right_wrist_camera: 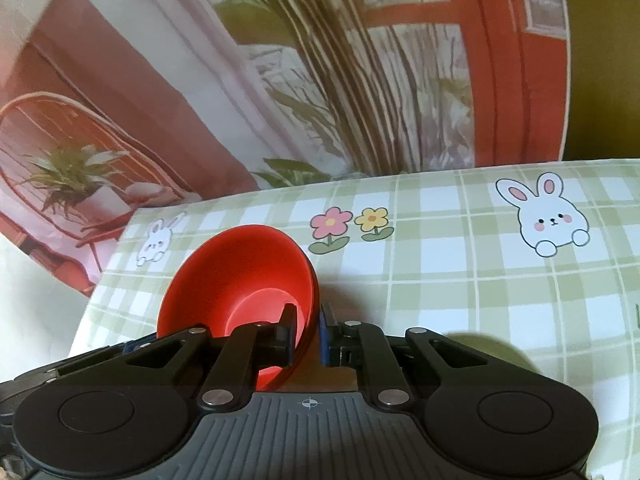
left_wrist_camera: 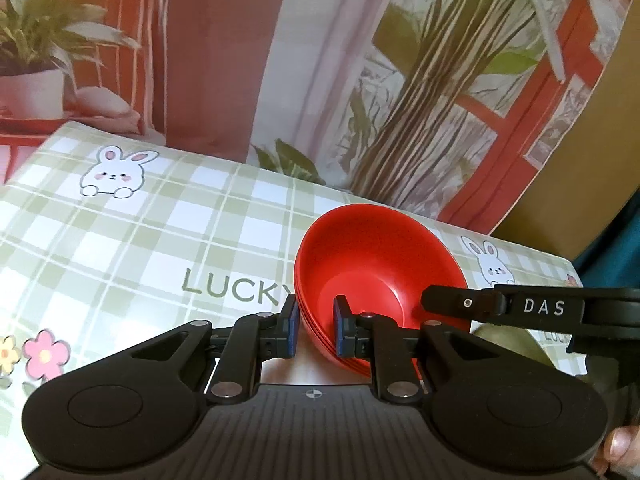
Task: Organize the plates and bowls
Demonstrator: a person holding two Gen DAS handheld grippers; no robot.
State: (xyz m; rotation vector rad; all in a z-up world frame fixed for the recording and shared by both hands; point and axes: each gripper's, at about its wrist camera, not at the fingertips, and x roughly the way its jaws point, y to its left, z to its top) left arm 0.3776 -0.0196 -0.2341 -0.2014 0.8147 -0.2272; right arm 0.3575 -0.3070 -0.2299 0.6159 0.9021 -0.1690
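1. While both grippers straddle the rim of the same bowls (left_wrist_camera: 372,264), the left gripper (left_wrist_camera: 316,330) has one pad inside and one outside the near wall; the jaws look closed onto it, though a sliver of gap on the outer side leaves the firmness uncertain.
2. The right gripper (right_wrist_camera: 306,334) grasps the opposite wall likewise, one finger (right_wrist_camera: 287,330) inside, the other outside.
3. The bowls are red, nested as a stack of several by the layered rims in the left view, tilted and seemingly raised above the cloth (right_wrist_camera: 460,300).
4. I judge the step to be carrying the stack to its place.
5. Next, both hands should move together, level the stack, lower it onto the cloth, then let go one side at a time so it does not tip.
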